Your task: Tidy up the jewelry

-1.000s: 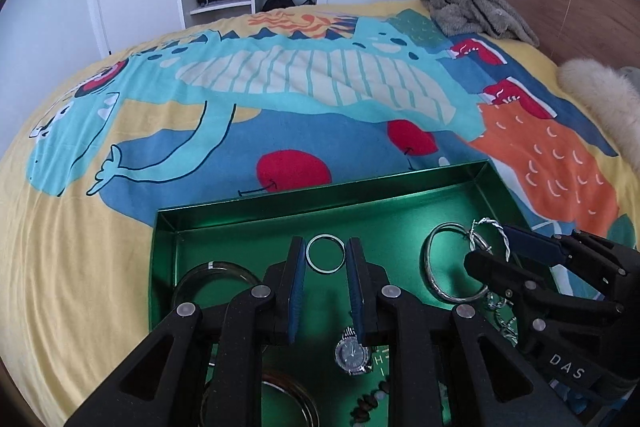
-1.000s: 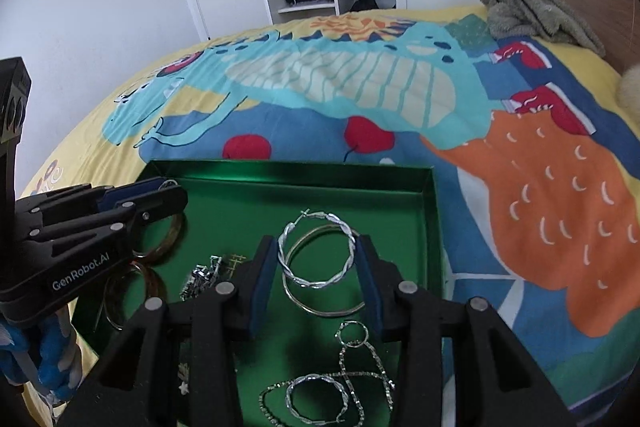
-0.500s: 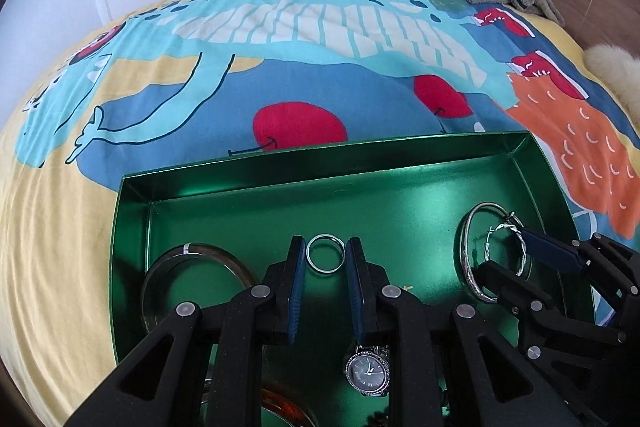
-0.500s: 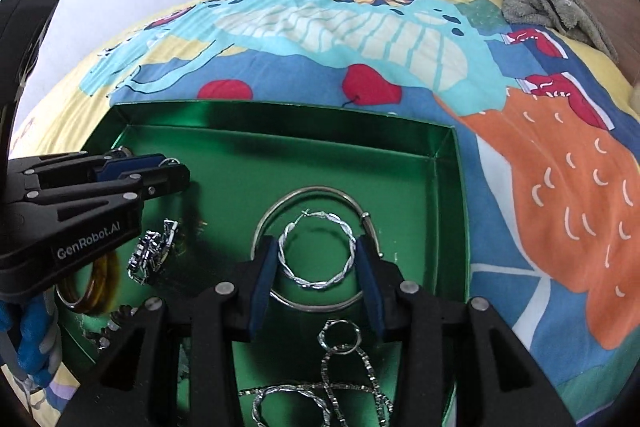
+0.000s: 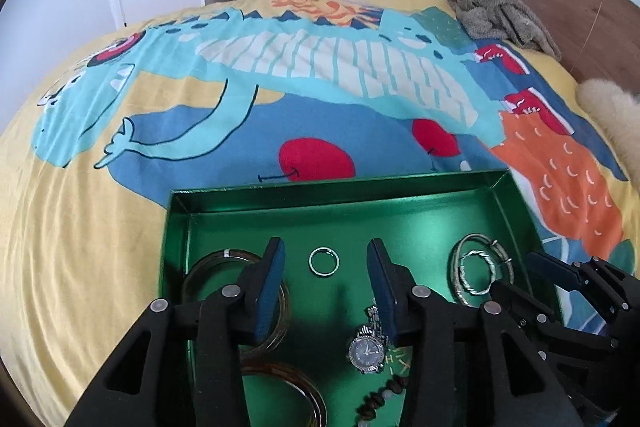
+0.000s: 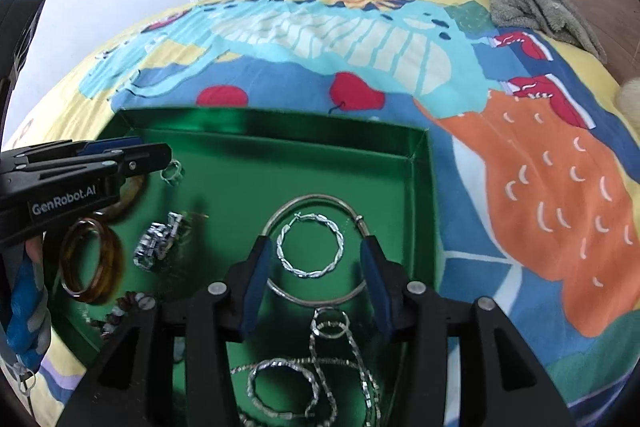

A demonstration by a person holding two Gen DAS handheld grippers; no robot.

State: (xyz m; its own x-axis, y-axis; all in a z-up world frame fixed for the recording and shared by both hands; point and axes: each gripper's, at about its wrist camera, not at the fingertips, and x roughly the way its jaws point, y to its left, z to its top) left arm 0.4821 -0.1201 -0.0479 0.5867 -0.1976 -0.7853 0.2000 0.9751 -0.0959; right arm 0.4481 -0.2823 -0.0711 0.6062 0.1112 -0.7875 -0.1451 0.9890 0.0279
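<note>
Green tray with ring, watch.

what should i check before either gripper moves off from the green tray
1. Left gripper open, nothing between its fingers: ok.
2. Small silver ring lies flat on the tray floor, clear of both left pads: ok.
3. Right gripper open, pads apart from the twisted hoop earring: ok.
4. Twisted hoop rests inside the large plain hoop, both on the tray floor: ok.
5. Green tray sits level on the bedspread: cannot tell.
6. Watch free of the left finger beside it: cannot tell, the finger partly hides its band.
</note>
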